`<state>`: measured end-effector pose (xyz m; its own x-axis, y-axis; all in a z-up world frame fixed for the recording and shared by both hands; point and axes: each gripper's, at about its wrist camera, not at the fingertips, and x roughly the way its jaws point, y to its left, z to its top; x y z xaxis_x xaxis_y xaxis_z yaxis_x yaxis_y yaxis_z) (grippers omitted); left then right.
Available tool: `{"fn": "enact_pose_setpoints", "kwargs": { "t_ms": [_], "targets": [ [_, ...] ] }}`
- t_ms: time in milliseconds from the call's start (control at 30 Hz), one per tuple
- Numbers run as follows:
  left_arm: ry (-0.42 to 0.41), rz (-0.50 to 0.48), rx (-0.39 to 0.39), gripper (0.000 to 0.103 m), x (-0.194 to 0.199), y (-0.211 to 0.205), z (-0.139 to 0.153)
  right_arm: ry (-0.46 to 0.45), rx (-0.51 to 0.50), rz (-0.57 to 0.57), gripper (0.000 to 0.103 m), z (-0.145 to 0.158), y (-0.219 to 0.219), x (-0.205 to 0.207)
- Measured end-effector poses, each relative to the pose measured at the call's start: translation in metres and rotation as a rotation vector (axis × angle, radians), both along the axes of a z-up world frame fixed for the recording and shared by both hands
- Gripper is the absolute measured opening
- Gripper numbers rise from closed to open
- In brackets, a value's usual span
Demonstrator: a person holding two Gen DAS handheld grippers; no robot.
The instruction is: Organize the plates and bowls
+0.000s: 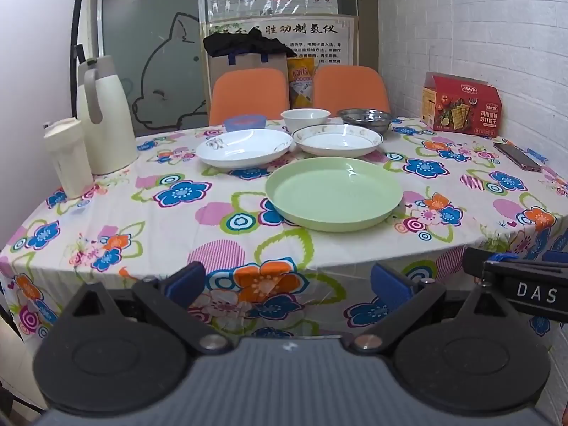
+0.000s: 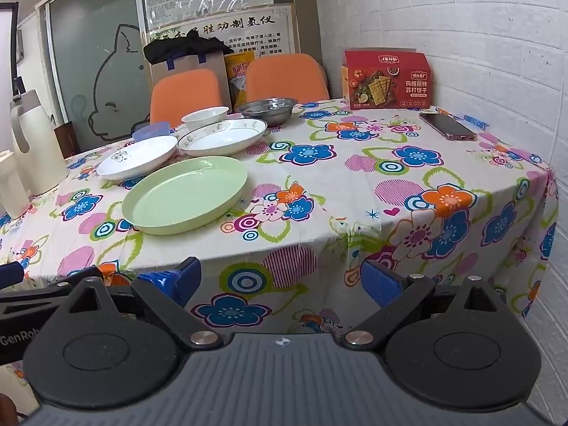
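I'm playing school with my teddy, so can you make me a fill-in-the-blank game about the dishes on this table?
1. The plate nearest both grippers is coloured ____.
2. The shiny bowl at the back is made of ____.
3. The phone lies in front of a red ____ of crackers.
4. The left gripper and right gripper are both ____, holding nothing.

Missing words: green; metal; box; open

We look from both wrists, low before the table's (image 1: 149, 220) near edge, facing across it; both views share the green plate (image 1: 333, 193).
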<state>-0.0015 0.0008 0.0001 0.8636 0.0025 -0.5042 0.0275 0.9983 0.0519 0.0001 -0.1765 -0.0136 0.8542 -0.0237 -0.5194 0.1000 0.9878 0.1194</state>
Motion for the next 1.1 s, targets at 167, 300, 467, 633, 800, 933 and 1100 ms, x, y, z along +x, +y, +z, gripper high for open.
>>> {"fn": "enact_pose_setpoints", "kwargs": {
  "t_ms": [167, 300, 467, 633, 800, 933, 1100],
  "targets": [
    [0.005, 0.003, -0.004, 0.099, 0.0032, -0.0018, -0.006, 0.005, 0.002, 0.003, 0.085, 0.0011, -0.0009, 0.0001],
    [0.006, 0.003, -0.003, 0.099, 0.0016, -0.0014, -0.0023, 0.005, 0.001, 0.002, 0.085, 0.0012, -0.0004, 0.0002],
    [0.011, 0.003, -0.001, 0.099, 0.0026, 0.0007, -0.0033, 0.009, 0.002, 0.002, 0.085, 0.0001, 0.0002, 0.0001],
    [0.01, 0.004, -0.001, 0.099, 0.0026, 0.0013, -0.0034, 0.017, 0.001, 0.007, 0.085, -0.0004, -0.0004, 0.0012],
    [0.01, 0.003, -0.001, 0.099, 0.0026, 0.0023, -0.0032, 0.017, -0.001, 0.007, 0.085, -0.0002, -0.0004, 0.0014],
    [0.011, 0.006, 0.001, 0.099, 0.0031, 0.0018, -0.003, 0.019, -0.004, 0.008, 0.085, -0.0002, 0.0, 0.0017],
    [0.009, 0.005, 0.004, 0.099, 0.0036, 0.002, -0.0031, 0.019, -0.003, 0.008, 0.085, -0.0001, -0.0002, 0.0018]
  ]
}}
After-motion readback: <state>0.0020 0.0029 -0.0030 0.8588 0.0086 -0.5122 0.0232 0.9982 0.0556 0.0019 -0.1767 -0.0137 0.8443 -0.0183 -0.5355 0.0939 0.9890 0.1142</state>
